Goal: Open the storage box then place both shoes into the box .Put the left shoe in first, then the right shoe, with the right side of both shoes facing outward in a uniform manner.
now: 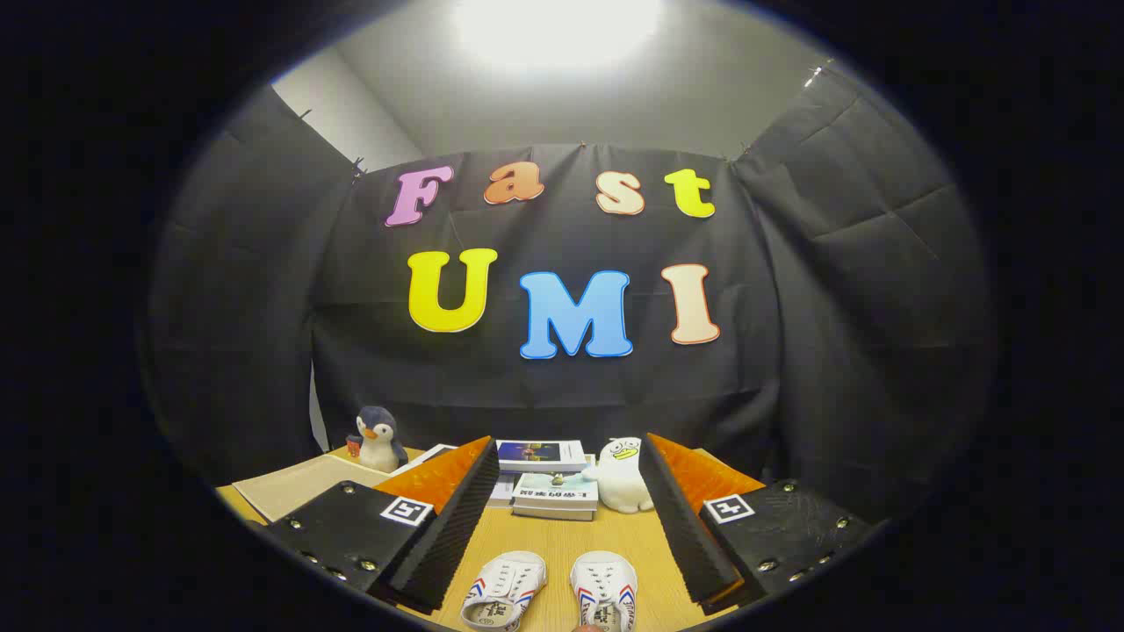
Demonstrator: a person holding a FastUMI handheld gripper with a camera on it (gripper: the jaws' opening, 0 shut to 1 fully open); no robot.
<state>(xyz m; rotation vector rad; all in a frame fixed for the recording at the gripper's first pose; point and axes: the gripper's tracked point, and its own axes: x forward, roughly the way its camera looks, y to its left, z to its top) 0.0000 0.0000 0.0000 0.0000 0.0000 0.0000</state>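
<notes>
Looking forward along the hand-held gripper (562, 487), I am seeing its two fingers spread wide apart, the black ribbed pads (452, 527) angling outward and gripping nothing. I am holding it above the wooden worktop (562, 535), and the two white shoes are lying side by side in the gap between the fingers, close to the camera and lower than the fingertips. The left-hand shoe (503, 590) and the right-hand shoe (606, 591) are both showing their laced tops to me, each with red and blue stripes on its side, toes pointing away toward the back of the booth; they are sitting near each other but not touching, and neither one is touching a finger. Which is the left shoe and which the right I cannot tell for sure from here. Beyond the shoes, farther along the worktop and framed between the fingertips, a short stack of books (555, 493) is lying flat with another book (540, 455) behind it. A white plush toy (623, 474) is standing just beside the stack, partly hidden by the right finger. Off past the left finger, a penguin plush (378, 439) is standing upright near the back edge of the worktop, next to a pale flat sheet (299, 487) that is lying on the surface. I am not making out the storage box from this angle.
</notes>
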